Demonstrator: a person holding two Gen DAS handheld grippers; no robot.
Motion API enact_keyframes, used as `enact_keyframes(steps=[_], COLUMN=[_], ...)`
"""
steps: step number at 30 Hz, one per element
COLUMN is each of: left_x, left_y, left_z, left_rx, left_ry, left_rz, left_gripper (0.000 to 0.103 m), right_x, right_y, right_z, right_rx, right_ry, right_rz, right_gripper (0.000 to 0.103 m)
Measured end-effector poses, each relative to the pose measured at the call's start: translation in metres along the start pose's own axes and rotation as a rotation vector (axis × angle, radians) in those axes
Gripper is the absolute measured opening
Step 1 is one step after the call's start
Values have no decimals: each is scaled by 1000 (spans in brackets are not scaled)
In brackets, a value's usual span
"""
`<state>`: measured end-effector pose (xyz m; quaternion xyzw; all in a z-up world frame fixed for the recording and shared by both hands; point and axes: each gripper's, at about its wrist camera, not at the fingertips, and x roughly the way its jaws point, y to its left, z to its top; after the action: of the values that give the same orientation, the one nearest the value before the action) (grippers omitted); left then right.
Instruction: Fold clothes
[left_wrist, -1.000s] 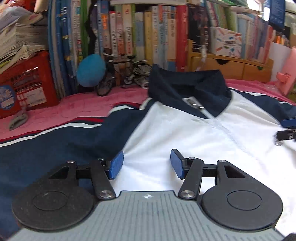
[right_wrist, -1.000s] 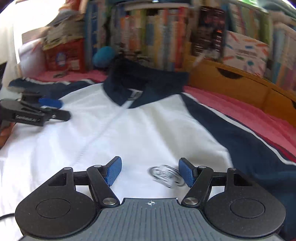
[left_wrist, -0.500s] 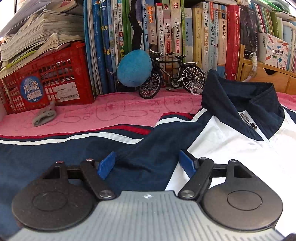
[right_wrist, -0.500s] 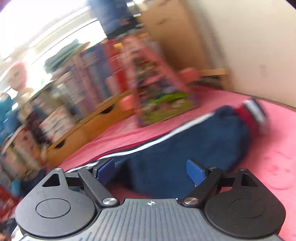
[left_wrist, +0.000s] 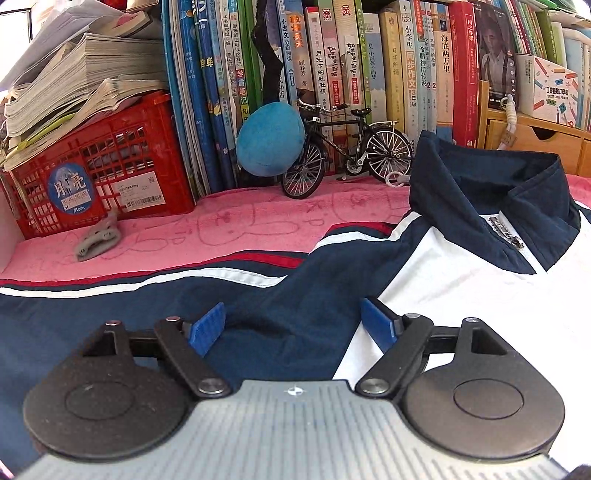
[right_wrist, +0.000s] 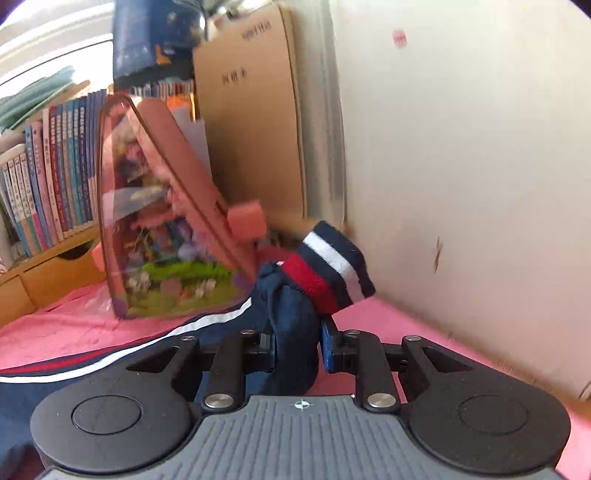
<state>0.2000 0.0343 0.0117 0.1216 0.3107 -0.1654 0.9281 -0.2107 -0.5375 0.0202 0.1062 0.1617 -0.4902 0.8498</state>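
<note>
A navy and white zip jacket (left_wrist: 461, 288) lies flat on the pink cloth (left_wrist: 221, 229), its collar (left_wrist: 491, 173) standing up at the back. My left gripper (left_wrist: 291, 321) hovers over the navy shoulder and left sleeve (left_wrist: 110, 302); its jaws are opening and the pads touch no cloth. In the right wrist view the right gripper (right_wrist: 297, 339) is closing, and its pads pinch the bunched navy right sleeve (right_wrist: 291, 332) just behind the striped cuff (right_wrist: 328, 269). The cuff sticks up past the fingers, near the wall.
A red crate (left_wrist: 99, 170) with paper stacks, a row of books (left_wrist: 332, 74), a blue plush ball (left_wrist: 269, 140) and a model bicycle (left_wrist: 347, 147) line the back. A grey clip (left_wrist: 98, 240) lies on the cloth. A pink see-through case (right_wrist: 166, 221) and a white wall (right_wrist: 461, 147) stand beside the cuff.
The right gripper swung from over the white chest to the sleeve's far end and closed on it. The left gripper shifted left onto the navy shoulder and opened wider.
</note>
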Motion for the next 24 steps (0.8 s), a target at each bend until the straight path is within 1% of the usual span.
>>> enact_keyframes(steps=[1,2,3,4,5,6,8,9,12,14,16,17,19,20,23,24], left_x=[0,0,1,1,1,1,1,1,1,2,2,3,5,6,6,6], left_y=[0,1,1,1,2,2,3,4,4,4,5,6,11,13,14,15], left_z=[0,0,0,0,0,0,0,0,-1,-1,-2,-2,-3,-3,-3,-4], left_rx=[-2,-4,-6,-9,-12,-15,-21,-24,-27,-28,-39,-45,-69,-82,-88,-90], left_ry=[1,1,2,3,4,5,7,7,8,8,11,13,19,23,25,25], left_rz=[0,-1,-2,-2,-4,-7,-11,-13,-15,-15,-24,-29,-48,-57,-61,-63], left_gripper=[83,84,84,84,84,84,84,84,84,84,84,84,84,85,85,86], right_x=[1,5,11,21,35,45,60,58,25,-7,-43,-61,-92,-106,-145,-156], right_y=[2,5,9,13,17,17,15,15,25,41,70,87,134,160,246,276], right_z=[6,8,9,8,7,5,-1,-3,-5,-3,-2,-2,-7,-13,-24,-26], right_rx=[-68,-137,-206,-261,-307,-318,-312,-296,-250,-235,-240,-247,-310,-350,-416,-425], right_ry=[-68,-105,-131,-119,-55,16,150,158,106,78,73,80,132,153,240,286], right_rz=[-14,-34,-56,-95,-148,-182,-232,-252,-267,-179,-10,86,320,432,770,860], right_gripper=[25,30,43,54,74,81,81,81,84,85,90,94,94,94,94,94])
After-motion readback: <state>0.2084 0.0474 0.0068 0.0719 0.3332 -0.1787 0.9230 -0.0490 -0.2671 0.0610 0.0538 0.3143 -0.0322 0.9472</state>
